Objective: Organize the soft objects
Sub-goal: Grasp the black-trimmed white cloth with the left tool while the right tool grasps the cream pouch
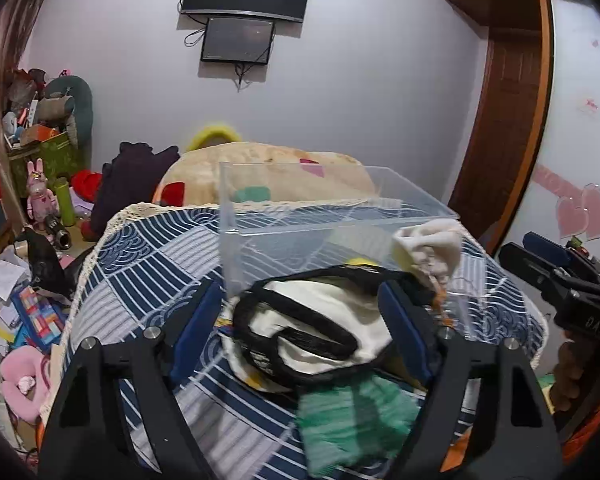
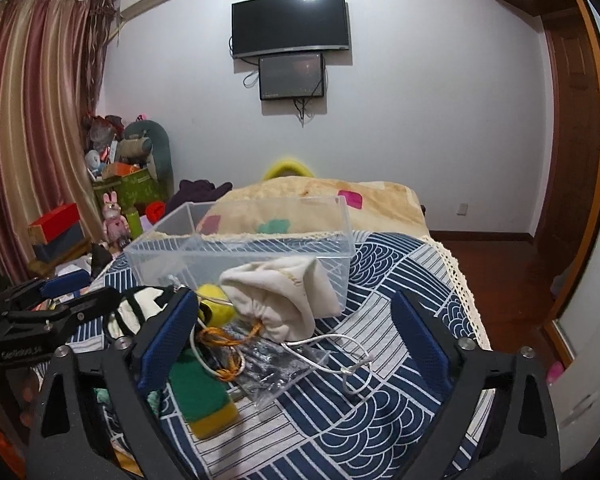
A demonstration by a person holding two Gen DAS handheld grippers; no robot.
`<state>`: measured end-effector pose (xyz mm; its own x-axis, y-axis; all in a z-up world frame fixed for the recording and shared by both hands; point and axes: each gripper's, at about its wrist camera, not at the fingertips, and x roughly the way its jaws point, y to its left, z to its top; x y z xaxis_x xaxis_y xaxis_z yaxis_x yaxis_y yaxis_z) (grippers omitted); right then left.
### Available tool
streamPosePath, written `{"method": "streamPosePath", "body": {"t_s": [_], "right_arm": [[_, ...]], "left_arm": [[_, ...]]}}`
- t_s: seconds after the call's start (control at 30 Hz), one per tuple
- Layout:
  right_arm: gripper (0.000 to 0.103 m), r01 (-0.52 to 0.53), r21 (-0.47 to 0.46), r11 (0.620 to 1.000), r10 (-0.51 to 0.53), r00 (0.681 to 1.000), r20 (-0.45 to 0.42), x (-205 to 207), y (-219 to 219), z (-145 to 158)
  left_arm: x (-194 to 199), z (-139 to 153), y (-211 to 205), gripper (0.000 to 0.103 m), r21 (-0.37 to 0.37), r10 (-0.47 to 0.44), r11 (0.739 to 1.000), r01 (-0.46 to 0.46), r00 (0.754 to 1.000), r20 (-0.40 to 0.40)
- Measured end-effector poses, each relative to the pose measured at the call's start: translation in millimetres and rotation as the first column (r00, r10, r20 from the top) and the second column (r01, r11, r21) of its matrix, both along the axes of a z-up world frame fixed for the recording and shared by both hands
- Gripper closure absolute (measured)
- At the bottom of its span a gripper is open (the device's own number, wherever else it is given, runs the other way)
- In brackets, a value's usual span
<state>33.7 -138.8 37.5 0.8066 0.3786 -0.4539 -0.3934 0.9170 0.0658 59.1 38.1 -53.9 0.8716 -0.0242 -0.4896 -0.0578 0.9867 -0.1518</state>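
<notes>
A clear plastic box [image 1: 332, 200] [image 2: 240, 240] stands on a blue patterned cloth [image 1: 148, 264] [image 2: 380, 400]. In front of it lie a white tote bag with black straps [image 1: 312, 332] [image 2: 132, 312], a green and yellow sponge [image 1: 352, 416] [image 2: 204, 392], a cream drawstring pouch [image 1: 432, 244] [image 2: 284, 296], a yellow ball [image 2: 216, 300] and a clear plastic bag [image 2: 276, 368]. My left gripper [image 1: 300, 312] is open, its fingers either side of the tote bag. My right gripper [image 2: 296, 328] is open above the pouch and cords.
A beige quilt [image 1: 268, 172] [image 2: 320, 204] lies behind the box. Toys, boxes and papers clutter the floor at the left [image 1: 32, 208] [image 2: 116, 188]. Lace edging [image 2: 460, 280] marks the cloth's right edge above wooden floor. A wardrobe [image 1: 580, 140] stands at the right.
</notes>
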Motion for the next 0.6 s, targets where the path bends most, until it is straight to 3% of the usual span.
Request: {"method": "streamPosePath", "body": {"t_s": [0.2, 0.47, 0.6], "right_arm": [[0.029, -0.022, 0.013, 1.000, 0.022, 0.998, -0.051, 13.1, -4.0, -6.5], [0.039, -0.028, -0.009, 1.000, 0.027, 0.994, -0.104, 36.1, 3.3, -14.9], [0.040, -0.042, 0.002, 0.999, 0.042, 0.989, -0.143, 48.2, 8.1, -21.1]], "left_arm": [[17.8, -10.1, 13.6, 0.024, -0.014, -0.014, 1.000, 0.014, 0.998, -0.056], [37.1, -32.1, 17.3, 0.045, -0.038, -0.035, 0.999, 0.031, 0.991, -0.127], [37.9, -40.5, 16.8, 0.049, -0.045, -0.040, 0.998, 0.034, 0.990, -0.137]]}}
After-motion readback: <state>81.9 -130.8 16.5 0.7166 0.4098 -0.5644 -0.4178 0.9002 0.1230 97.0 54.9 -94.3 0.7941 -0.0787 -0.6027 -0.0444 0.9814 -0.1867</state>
